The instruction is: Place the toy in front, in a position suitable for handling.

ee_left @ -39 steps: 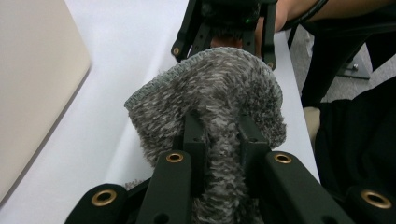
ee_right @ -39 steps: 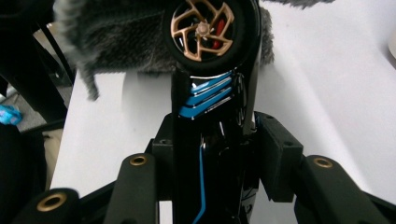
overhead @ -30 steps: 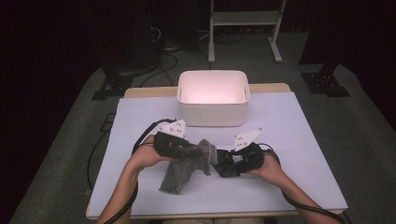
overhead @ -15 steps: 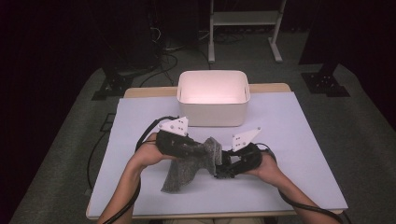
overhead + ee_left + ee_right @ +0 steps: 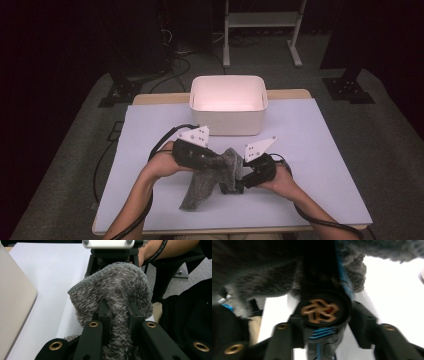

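A table [image 5: 320,165] stood in the middle of the dark room, its top covered by a pale lavender-white sheet, with a strip of bare wood showing along the far edge. Directly on it, near the far edge and about centred, sat a white rectangular bin [image 5: 227,120], open at the top and glowing pinkish inside. Nearer the front, a grey speckled cloth [image 5: 200,192] had its lower end trailing onto the sheet while its upper part was lifted off the surface. Grey carpet [image 5: 65,165] ran under the table.
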The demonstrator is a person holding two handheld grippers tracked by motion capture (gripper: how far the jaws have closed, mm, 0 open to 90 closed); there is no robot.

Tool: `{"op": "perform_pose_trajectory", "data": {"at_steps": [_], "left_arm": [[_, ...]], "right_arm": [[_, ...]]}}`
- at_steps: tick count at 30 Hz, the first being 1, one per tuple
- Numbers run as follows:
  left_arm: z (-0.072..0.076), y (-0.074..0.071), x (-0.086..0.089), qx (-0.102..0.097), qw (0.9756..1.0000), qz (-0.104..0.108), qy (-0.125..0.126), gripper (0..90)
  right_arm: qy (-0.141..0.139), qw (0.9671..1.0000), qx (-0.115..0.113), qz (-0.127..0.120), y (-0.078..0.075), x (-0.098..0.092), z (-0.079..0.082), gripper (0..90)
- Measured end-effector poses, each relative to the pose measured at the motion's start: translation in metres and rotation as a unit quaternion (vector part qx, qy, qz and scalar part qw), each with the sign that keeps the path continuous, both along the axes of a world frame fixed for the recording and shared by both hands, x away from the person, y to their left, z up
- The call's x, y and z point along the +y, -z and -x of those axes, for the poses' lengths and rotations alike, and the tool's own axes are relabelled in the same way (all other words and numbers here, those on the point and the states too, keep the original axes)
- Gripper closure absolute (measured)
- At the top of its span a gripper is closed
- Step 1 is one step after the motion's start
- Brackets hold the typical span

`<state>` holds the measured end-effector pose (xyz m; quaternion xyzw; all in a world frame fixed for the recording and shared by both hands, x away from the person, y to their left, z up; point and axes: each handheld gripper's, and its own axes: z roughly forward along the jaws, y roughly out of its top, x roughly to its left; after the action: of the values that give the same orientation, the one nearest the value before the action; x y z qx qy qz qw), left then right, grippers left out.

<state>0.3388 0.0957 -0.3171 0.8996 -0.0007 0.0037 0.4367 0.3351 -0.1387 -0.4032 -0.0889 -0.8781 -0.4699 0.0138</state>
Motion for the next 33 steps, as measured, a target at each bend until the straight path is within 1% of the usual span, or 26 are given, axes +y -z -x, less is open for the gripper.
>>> {"op": "perform_pose_trajectory", "data": {"at_steps": [2, 4, 7, 9, 12, 13, 16, 17, 20, 22, 23, 25, 27, 30, 33], "left_arm": [[-0.002, -0.001, -0.004, 0.001, 1.0, -0.002, 0.006, 78.0], [-0.003, -0.002, -0.008, 0.003, 0.9999, 0.001, 0.01, 78.0], [-0.004, -0.005, -0.017, -0.003, 0.9999, -0.001, 0.014, 78.1], [-0.004, -0.004, -0.018, -0.004, 0.9998, -0.007, 0.016, 78.1], [-0.006, 0.001, -0.011, 0.002, 1.0, -0.008, 0.006, 78.1], [-0.006, 0.005, -0.007, 0.007, 0.9999, -0.011, 0.001, 78.1], [-0.006, 0.018, 0.0, 0.014, 0.9993, -0.034, -0.011, 78.1], [-0.006, 0.023, 0.003, 0.022, 0.9991, -0.033, -0.013, 78.1], [-0.007, 0.026, 0.009, 0.028, 0.9991, -0.026, -0.016, 78.1], [-0.006, 0.023, 0.012, 0.028, 0.9993, -0.021, -0.015, 78.1], [-0.006, 0.021, 0.013, 0.027, 0.9994, -0.013, -0.017, 78.1], [-0.004, 0.014, 0.015, 0.024, 0.9996, -0.002, -0.014, 78.1], [-0.002, 0.005, 0.014, 0.018, 0.9998, 0.003, -0.009, 78.1], [0.0, -0.007, 0.006, 0.004, 1.0, -0.005, 0.0, 78.1], [0.0, -0.011, -0.003, 0.002, 0.9998, -0.018, 0.01, 78.1]], "right_arm": [[0.004, 1.0, -0.006, -0.002, 0.0, -0.002, 0.002, 55.5], [0.005, 0.9999, -0.013, -0.005, 0.001, -0.003, 0.004, 55.6], [0.009, 0.9999, -0.005, -0.013, 0.002, -0.009, 0.003, 55.8], [0.009, 0.9998, -0.005, -0.015, 0.003, -0.013, 0.003, 55.8], [0.014, 0.9998, -0.003, -0.015, 0.003, -0.02, 0.004, 55.7], [0.015, 0.9997, 0.0, -0.018, 0.003, -0.022, 0.004, 55.7], [0.018, 0.9995, 0.005, -0.025, 0.005, -0.026, 0.003, 55.7], [0.017, 0.9995, 0.005, -0.025, 0.005, -0.026, 0.003, 55.7], [0.015, 0.9996, 0.003, -0.025, 0.005, -0.022, 0.003, 55.7], [0.014, 0.9996, 0.002, -0.026, 0.005, -0.019, 0.002, 55.7], [0.014, 0.9996, 0.003, -0.026, 0.005, -0.018, 0.002, 55.8], [0.013, 0.9995, 0.002, -0.028, 0.005, -0.015, 0.003, 55.8], [0.013, 0.9995, 0.003, -0.028, 0.005, -0.012, 0.002, 55.8], [0.008, 0.9997, -0.007, -0.024, 0.005, -0.004, 0.004, 55.8], [0.002, 0.9997, -0.02, -0.015, 0.004, 0.005, 0.006, 55.8]]}}
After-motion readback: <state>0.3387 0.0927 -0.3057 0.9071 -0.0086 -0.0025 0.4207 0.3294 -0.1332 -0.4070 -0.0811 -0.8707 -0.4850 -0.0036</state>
